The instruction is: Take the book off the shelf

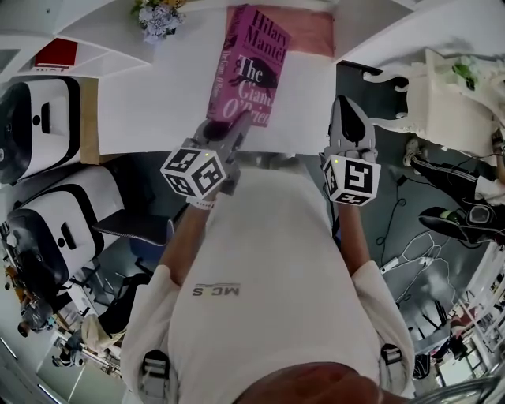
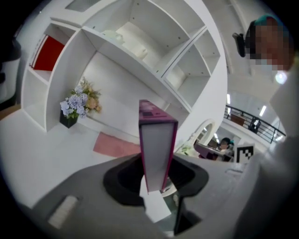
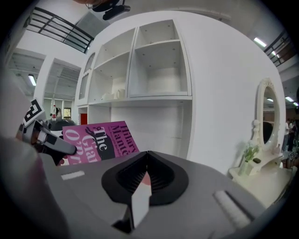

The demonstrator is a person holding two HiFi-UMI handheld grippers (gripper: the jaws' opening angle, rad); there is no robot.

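Observation:
A magenta paperback book (image 1: 251, 67) with black and white title print is clear of the shelves and held out over the white shelf top (image 1: 158, 95). My left gripper (image 1: 226, 132) is shut on its lower end. In the left gripper view the book (image 2: 157, 144) stands upright between the jaws, page edge towards the camera. My right gripper (image 1: 348, 120) hangs to the right of the book, shut and empty. In the right gripper view its jaws (image 3: 145, 164) meet in a line, and the book (image 3: 100, 141) shows at the left with the left gripper (image 3: 46, 140) on it.
A pink mat (image 1: 304, 31) and a bunch of flowers (image 1: 158, 17) lie on the shelf top. A red book (image 1: 57, 54) stands in a left compartment. White-and-black machines (image 1: 39, 126) stand at the left, and a white vanity with a mirror (image 3: 264, 121) at the right.

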